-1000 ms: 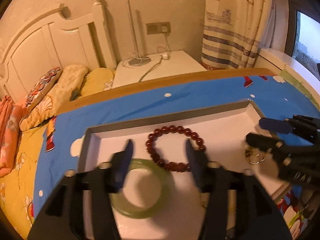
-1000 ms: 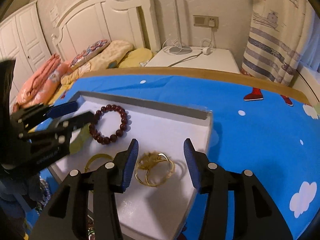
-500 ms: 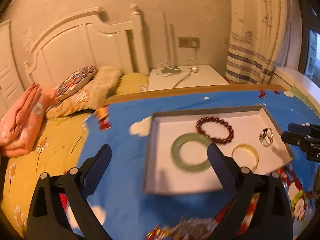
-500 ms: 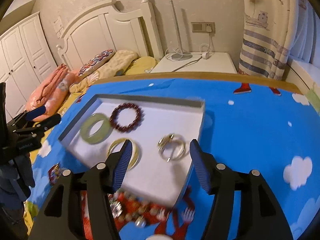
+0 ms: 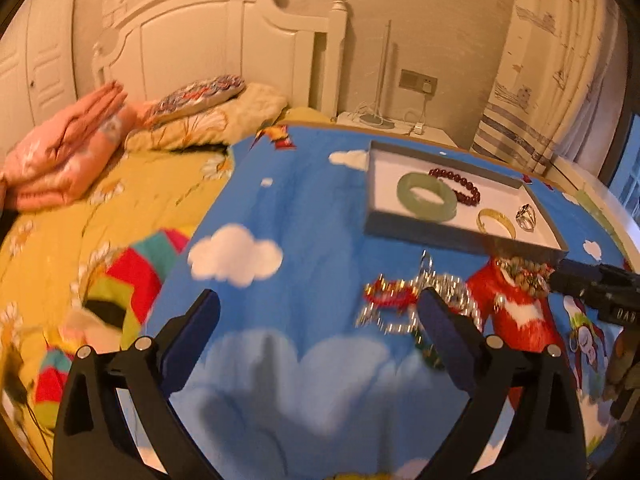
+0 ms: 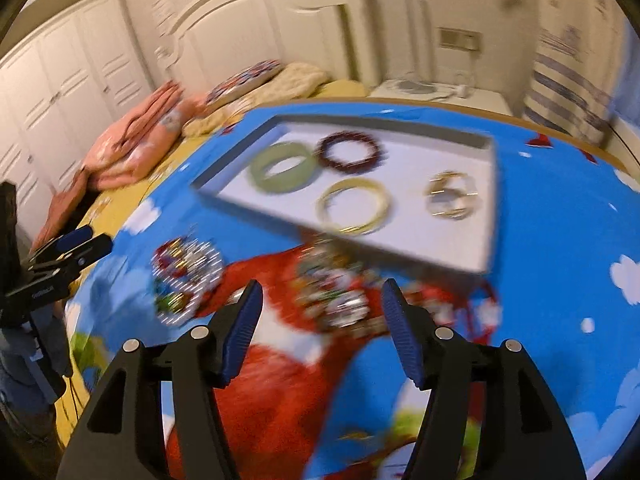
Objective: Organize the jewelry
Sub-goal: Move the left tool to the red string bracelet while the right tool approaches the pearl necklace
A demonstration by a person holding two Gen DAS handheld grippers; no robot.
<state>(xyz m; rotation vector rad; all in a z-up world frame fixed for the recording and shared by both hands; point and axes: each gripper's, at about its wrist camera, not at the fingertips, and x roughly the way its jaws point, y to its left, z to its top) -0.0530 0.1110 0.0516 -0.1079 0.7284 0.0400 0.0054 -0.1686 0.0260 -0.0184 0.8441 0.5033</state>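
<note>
While both tongs are hanging wide and empty, right gripper [image 6: 320, 340] is lining up on the blurred mixed-bead jewelry heap [image 6: 332, 292] at 12 o'clock, likely next for the shallow white tray [image 6: 460, 248]; left gripper [image 5: 316, 332] is idling.

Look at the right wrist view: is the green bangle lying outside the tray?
No, the green bangle lies inside the tray, beside the dark red bead bracelet.
</note>
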